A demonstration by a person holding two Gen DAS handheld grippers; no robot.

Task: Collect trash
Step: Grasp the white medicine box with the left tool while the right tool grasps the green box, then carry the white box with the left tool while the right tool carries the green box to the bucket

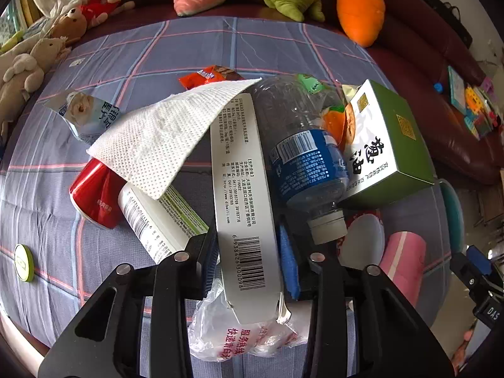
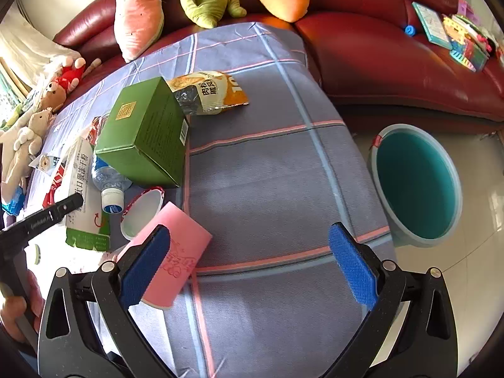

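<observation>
The teal bucket (image 2: 415, 186) on the floor beside the counter (image 2: 267, 189) is seen empty, so collection is judged barely begun. The long white carton (image 1: 242, 195), printed with a barcode, is pinched by the left hand-held gripper (image 1: 249, 252) above the pile. The right hand-held gripper (image 2: 249, 261) is spread, holding nothing.

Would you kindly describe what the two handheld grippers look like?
Both the left gripper and the right gripper have matte black plastic fingers with triangular cut-outs, silver round rivets and blue textured pads. No cables or sleeves show.
</observation>
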